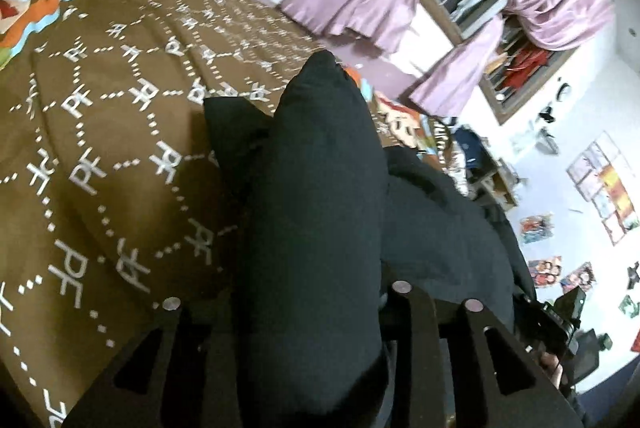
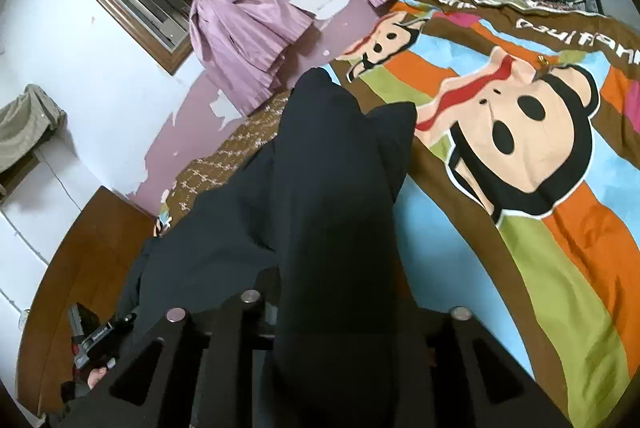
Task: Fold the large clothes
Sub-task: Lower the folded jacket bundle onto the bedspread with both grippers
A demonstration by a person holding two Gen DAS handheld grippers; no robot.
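The left gripper [image 1: 316, 308] is closed on a thick fold of the black garment [image 1: 320, 188]. The fabric rises out between its fingers and stands in a tall ridge ahead of the camera. More of the garment spreads to the right, toward the right gripper's body visible at the lower right edge.

The right gripper [image 2: 336, 312] is likewise clamped on a bunched fold of the same black garment [image 2: 332, 188], which extends leftward from it.

The garment hangs between both grippers above the bed. The brown bedspread [image 1: 100, 148] with white dotted lettering lies beneath the left gripper; its cartoon-monkey panel [image 2: 520, 132] lies beneath and right of the right gripper. Tied pink curtains [image 2: 240, 8] hang at the window behind.
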